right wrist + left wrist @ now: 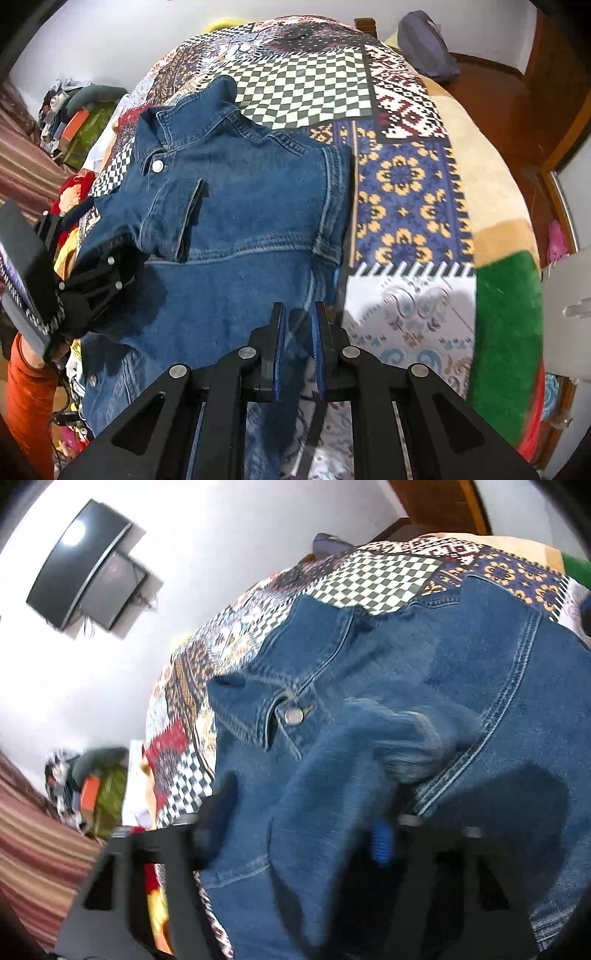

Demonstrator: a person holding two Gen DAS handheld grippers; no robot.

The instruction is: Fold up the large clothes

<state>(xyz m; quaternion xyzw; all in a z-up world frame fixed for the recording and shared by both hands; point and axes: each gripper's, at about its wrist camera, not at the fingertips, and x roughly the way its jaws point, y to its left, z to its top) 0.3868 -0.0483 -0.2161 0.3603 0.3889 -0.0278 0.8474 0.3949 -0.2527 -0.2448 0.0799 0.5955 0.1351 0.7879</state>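
Two grippers are on one denim jacket point(240, 192), which lies spread on the patchwork cover point(406, 192) towards the bed's left edge, with its collar point(192, 114) at the far end.

My left gripper point(99, 280) is at the jacket's left side, where a sleeve point(173, 221) lies folded across the body. From its own camera the jaws stand partway apart with a thick ridge of denim bunched between them. The blur keeps me from telling whether the pads press on it.

My right gripper point(298, 332) is at the near right edge of the jacket. Its jaws are drawn almost together, and they appear to pinch the denim edge that runs between the pads.

I judge this cloth heavy for its kind, and stiff. It should hold a crease but resist bending at the doubled seams. It will drag on the cover rather than slide, and it is neither slippery nor fragile. I would grip the hem and shoulder seams, away from the metal button point(157, 166), and lift both sides together so the weight does not pull one corner loose.
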